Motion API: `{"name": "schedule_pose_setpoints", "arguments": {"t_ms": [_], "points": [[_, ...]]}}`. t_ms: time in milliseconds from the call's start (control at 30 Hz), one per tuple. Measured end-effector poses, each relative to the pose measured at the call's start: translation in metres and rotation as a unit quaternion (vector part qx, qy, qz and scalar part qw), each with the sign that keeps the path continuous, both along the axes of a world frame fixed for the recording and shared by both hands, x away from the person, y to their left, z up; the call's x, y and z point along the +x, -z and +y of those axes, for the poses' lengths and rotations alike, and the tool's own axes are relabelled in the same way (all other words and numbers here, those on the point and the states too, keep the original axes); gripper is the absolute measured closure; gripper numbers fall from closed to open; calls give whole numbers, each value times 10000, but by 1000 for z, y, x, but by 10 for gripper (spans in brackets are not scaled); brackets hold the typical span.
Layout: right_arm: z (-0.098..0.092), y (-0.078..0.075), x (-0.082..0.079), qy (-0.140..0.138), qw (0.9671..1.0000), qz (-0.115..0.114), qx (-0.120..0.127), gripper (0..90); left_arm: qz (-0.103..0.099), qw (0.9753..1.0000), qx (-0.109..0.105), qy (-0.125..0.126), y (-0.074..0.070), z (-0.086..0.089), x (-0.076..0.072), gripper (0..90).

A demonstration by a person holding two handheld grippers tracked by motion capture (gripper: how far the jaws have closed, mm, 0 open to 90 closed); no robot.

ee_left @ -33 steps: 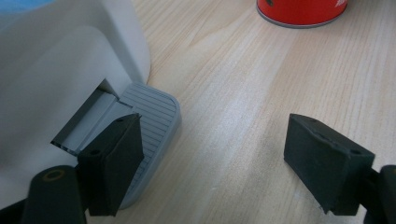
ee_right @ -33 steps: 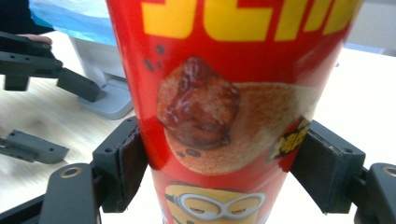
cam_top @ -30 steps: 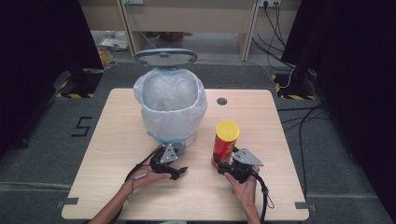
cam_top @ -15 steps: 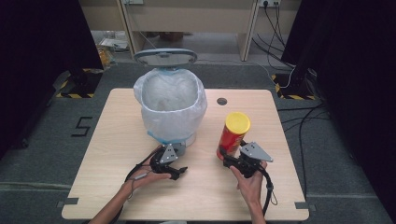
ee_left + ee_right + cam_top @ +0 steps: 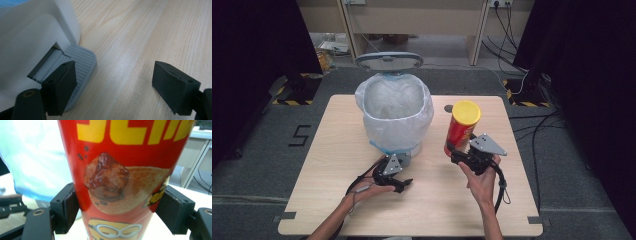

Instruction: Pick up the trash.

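I've got the tall red cardboard crisp can with the yellow plastic lid (image 5: 460,129) clamped in my right gripper (image 5: 460,154), both black pads pressed on its lower sides, and it's up off the light wooden table (image 5: 322,175), tilted slightly toward the bin. In the right gripper view the can (image 5: 120,170) stands between my jaws, printed crisp and yellow lettering facing me. Just left of it stands the white pedal bin lined with a translucent plastic bag (image 5: 394,112), its grey lid (image 5: 388,61) up, mouth wide. My left gripper (image 5: 398,183) rests low on the table at the bin's base, jaws spread, holding nothing; one pad sits over the grey ribbed pedal (image 5: 80,65). Bare wood runs to the right edge and the near edge.
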State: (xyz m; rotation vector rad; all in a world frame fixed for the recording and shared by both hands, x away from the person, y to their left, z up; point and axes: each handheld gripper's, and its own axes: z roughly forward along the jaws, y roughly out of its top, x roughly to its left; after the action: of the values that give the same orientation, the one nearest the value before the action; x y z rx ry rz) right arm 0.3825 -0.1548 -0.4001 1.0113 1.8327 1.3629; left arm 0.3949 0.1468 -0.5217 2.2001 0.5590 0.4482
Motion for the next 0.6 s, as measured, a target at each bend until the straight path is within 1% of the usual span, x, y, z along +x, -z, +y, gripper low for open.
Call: {"name": "schedule_pose_setpoints", "arguments": {"t_ms": [33, 67, 100, 133, 200, 267, 333, 367, 400, 567, 600], "points": [[0, 0, 0, 0, 10000, 0, 0, 251, 0, 10000, 0, 0, 0, 0, 0, 189], [2, -9, 1, -8, 10000, -20, 7, 251, 3, 10000, 0, 2, 0, 0, 0, 189], [2, -9, 1, -8, 10000, -20, 7, 251, 3, 10000, 0, 2, 0, 0, 0, 189], [4, -18, 4, -8, 10000, -31, -10, 251, 3, 10000, 0, -1, 0, 0, 0, 189], [4, -21, 5, -21, 10000, -38, -22, 251, 4, 10000, 0, 0, 0, 0, 0, 189], [7, -29, 8, -36, 10000, -29, -65, 251, 6, 10000, -1, 0, 0, 0, 0, 188], [8, -34, 10, -21, 10000, -25, -86, 251, 5, 10000, 0, 0, 0, 0, 0, 189], [8, -34, 10, -21, 10000, -25, -86, 251, 4, 10000, 0, -1, 0, 0, 0, 189], [9, -38, 11, -25, 10000, -9, -57, 251, 7, 10000, -1, 0, 0, 0, 0, 188], [10, -49, 16, -23, 10000, -48, -54, 251, 37, 10000, -1, -1, 0, 0, 0, 188], [10, -49, 16, -23, 10000, -48, -54, 251, 37, 10000, -1, -1, 0, 0, 0, 188]]}}
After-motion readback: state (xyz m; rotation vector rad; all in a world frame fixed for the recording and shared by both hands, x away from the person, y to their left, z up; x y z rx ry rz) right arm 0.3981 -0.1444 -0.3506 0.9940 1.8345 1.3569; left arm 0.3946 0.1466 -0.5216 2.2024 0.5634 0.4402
